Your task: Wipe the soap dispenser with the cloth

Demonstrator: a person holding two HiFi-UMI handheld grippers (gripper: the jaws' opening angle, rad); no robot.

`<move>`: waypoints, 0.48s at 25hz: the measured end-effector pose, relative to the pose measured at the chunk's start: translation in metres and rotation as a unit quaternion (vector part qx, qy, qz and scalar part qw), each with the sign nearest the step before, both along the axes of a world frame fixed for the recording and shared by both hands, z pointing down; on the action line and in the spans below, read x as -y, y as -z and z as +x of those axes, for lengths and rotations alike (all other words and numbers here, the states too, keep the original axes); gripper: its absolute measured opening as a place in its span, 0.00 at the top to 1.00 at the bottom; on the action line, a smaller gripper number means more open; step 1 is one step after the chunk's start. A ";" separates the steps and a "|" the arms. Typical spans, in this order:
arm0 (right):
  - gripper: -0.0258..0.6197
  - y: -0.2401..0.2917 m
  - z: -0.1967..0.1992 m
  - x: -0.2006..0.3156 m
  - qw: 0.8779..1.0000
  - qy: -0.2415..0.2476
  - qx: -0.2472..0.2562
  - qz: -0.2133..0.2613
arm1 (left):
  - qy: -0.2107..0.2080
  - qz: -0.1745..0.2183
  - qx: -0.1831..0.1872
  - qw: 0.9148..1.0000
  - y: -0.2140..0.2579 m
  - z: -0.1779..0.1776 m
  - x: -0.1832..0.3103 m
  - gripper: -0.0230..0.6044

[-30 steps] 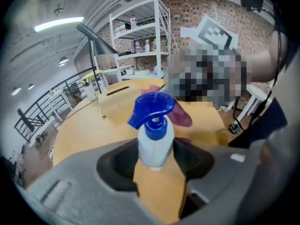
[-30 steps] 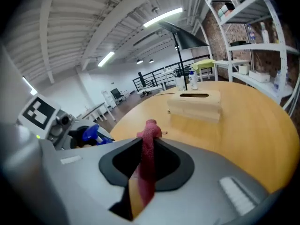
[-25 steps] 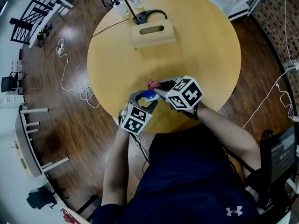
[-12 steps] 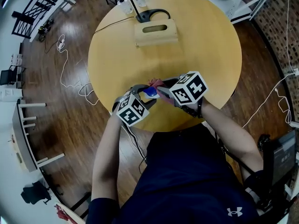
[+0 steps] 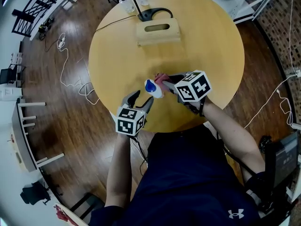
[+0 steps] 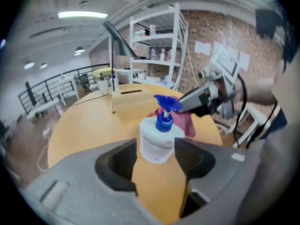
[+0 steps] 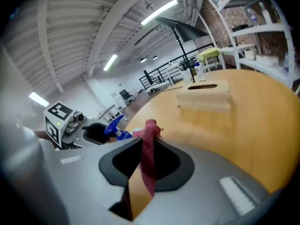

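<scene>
Left gripper (image 5: 141, 100), just opening, empty, faces cylindrical dispenser (image 5: 153, 87); right gripper (image 7: 149, 142) clamps nubby cloth (image 7: 150, 165).

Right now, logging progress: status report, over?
Left gripper: jaws just opened, empty. Right gripper shut on red cloth. White blue-pump soap dispenser stands free ahead. Nothing blocking.

The soap dispenser (image 5: 151, 87) stands upright on the tabletop (image 5: 207, 41), toward the near edge. The cloth (image 5: 161, 77) sits just beside it on the right, clamped between the jaws of the right gripper (image 5: 168, 82). A box (image 5: 158, 31) lies at the far side, with a lamp base (image 5: 153, 14) directly behind it.
</scene>
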State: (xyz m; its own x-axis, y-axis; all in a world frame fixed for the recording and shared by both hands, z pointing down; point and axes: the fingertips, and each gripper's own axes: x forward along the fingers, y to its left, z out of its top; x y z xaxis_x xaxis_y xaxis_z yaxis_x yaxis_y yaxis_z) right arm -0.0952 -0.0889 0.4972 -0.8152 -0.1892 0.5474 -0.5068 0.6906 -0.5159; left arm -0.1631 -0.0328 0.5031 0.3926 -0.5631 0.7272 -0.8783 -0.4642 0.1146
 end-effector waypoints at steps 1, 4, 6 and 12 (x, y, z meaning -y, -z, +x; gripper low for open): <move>0.85 0.003 -0.009 -0.006 0.999 0.012 0.029 -0.021 | 0.021 0.003 -0.034 0.999 0.006 0.004 0.002 0.56; 0.85 -0.001 -0.026 -0.026 0.996 0.041 0.057 -0.053 | 0.039 -0.002 -0.060 0.997 0.005 0.010 0.010 0.56; 0.85 -0.015 -0.023 -0.031 0.998 0.041 0.019 -0.038 | 0.031 -0.006 -0.057 0.998 0.003 0.013 0.013 0.56; 0.85 -0.010 -0.006 -0.023 0.999 0.035 -0.029 0.021 | -0.002 -0.008 -0.053 0.999 0.003 0.019 0.016 0.57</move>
State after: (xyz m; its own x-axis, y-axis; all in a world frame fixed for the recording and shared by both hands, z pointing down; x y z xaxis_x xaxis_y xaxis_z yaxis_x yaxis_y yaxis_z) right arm -0.1012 -0.0658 0.5076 -0.7944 -0.1561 0.5870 -0.4845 0.7457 -0.4574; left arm -0.1436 -0.0488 0.5004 0.4703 -0.5501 0.6901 -0.8588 -0.4653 0.2143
